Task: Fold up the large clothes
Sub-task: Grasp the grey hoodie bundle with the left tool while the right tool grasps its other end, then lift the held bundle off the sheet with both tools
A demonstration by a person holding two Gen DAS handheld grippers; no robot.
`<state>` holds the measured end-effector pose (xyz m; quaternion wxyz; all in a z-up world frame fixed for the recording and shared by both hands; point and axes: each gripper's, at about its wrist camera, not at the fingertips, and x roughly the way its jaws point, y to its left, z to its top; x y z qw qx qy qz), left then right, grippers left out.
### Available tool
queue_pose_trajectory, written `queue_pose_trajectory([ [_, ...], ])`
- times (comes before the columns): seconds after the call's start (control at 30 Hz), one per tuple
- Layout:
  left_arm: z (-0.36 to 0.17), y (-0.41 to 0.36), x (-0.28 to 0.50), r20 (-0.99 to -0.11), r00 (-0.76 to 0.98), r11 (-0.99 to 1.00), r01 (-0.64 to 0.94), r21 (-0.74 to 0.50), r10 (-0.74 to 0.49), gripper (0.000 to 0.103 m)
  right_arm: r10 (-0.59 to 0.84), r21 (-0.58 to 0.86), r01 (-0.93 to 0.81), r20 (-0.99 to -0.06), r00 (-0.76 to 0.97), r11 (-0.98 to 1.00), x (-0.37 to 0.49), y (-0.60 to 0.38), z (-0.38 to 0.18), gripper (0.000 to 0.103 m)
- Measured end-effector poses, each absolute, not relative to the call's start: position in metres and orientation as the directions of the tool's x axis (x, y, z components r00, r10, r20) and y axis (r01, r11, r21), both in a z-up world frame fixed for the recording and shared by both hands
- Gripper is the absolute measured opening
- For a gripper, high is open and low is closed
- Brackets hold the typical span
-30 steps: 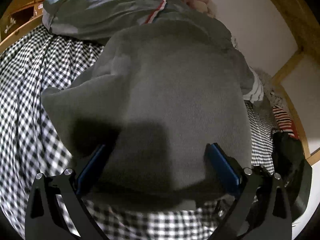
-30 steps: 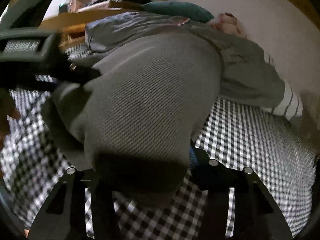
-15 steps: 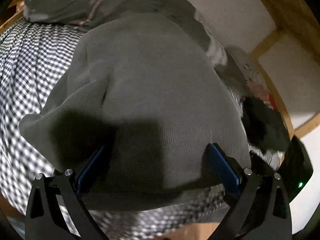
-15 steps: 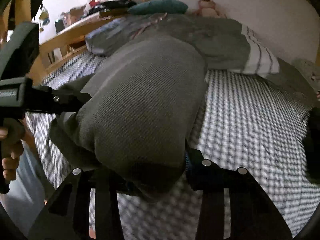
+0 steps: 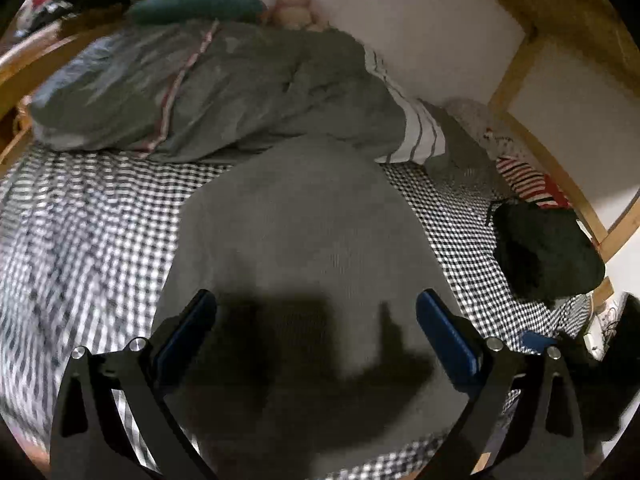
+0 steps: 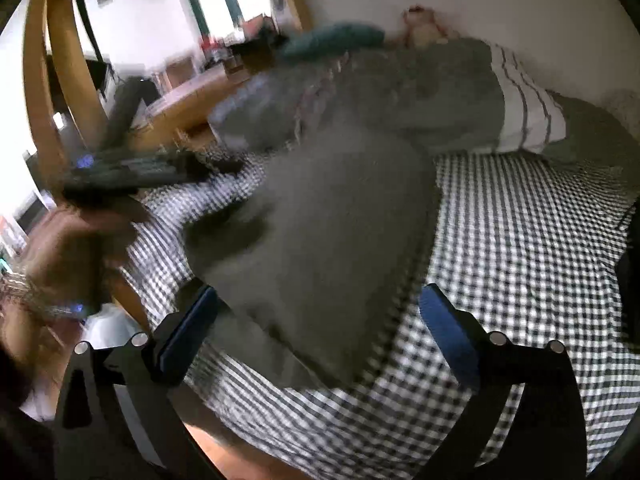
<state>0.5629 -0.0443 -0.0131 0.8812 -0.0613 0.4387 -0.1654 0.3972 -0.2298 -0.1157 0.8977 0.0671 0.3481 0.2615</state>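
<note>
Since the grey garment (image 5: pixel 304 240) lies folded on the checked bed (image 5: pixel 92 232), right tool (image 6: pixel 316 320), jaws just opened, and left tool (image 5: pixel 316 320) both gape empty; fold appears done.

Grey sweater (image 5: pixel 304 240) lies on checked sheet (image 5: pixel 88 232); left gripper (image 5: pixel 316 320) spread wide.

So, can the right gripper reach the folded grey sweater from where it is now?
Probably yes. The right gripper has just been opening, and the grey sweater lies on the checked sheet directly ahead of its fingers, with nothing between.
</note>
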Motion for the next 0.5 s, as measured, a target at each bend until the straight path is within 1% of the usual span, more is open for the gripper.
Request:
queue_pose_trajectory([
  [0.07,-0.041,-0.049,0.59,-0.816,0.458,0.933,0.239,-0.269,-0.352,0.099,0.514,0.336,-0.39,-0.598,0.616,0.858,0.41,-0.23,-0.11,0.1],
  [0.1,-0.051,-0.051,0.595,-0.825,0.433,0.929,0.244,-0.279,-0.362,0.099,0.497,0.332,-0.37,-0.612,0.616,0.868,0.416,-0.227,-0.112,0.1],
  [0.2,-0.07,-0.047,0.6,-0.816,0.399,0.907,0.227,-0.355,-0.419,0.099,0.469,0.356,-0.305,-0.691,0.55,0.883,0.448,-0.213,-0.133,0.099],
  [0.27,-0.077,-0.043,0.595,-0.809,0.408,0.906,0.216,-0.365,-0.423,0.099,0.46,0.393,-0.239,-0.769,0.444,0.888,0.474,-0.203,-0.162,0.1],
  [0.33,-0.086,-0.038,0.59,-0.827,0.403,0.92,0.193,-0.341,-0.392,0.099,0.535,0.477,-0.243,-0.777,0.332,0.845,0.487,-0.192,-0.187,0.099],
  [0.43,-0.097,-0.028,0.582,-0.816,0.415,0.916,0.179,-0.359,-0.401,0.099,0.542,0.473,-0.269,-0.772,0.333,0.839,0.487,-0.186,-0.196,0.101],
  [0.5,-0.095,-0.025,0.581,-0.805,0.419,0.908,0.182,-0.378,-0.42,0.099,0.557,0.495,-0.259,-0.761,0.332,0.83,0.486,-0.188,-0.195,0.101],
])
